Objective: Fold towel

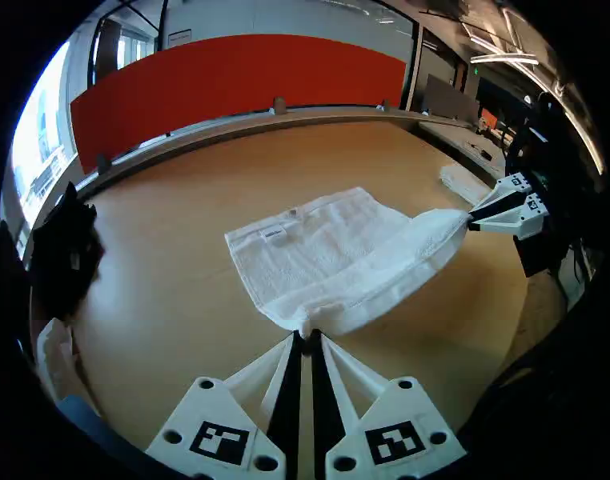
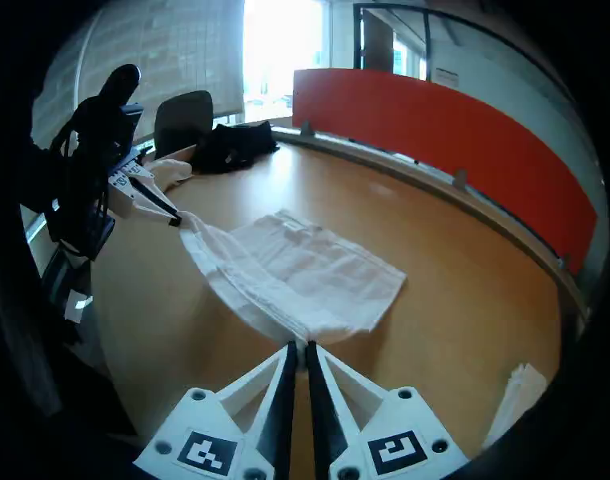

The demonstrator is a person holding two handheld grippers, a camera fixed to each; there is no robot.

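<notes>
Left gripper view: camera sits just behind its own fingers (image 1: pixel 287 392), low over the worktop (image 1: pixel 169 264). It faces across to the red partition (image 1: pixel 241 80). The towel (image 1: pixel 321 248) is close ahead and the right gripper (image 1: pixel 469 223) is at frame right.

Right gripper view: same low seat behind its own fingers (image 2: pixel 279 392), facing the window (image 2: pixel 281 48) and chair (image 2: pixel 183 120). The left gripper (image 2: pixel 175 220) is at upper left.

Shared: towel, worktop and partition, seen from opposite ends of the towel's raised edge.

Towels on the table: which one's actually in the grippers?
The half-spread towel in the middle: left gripper and right gripper each pinch a corner of its lifted edge. The folded towel off to the side lies untouched.
</notes>
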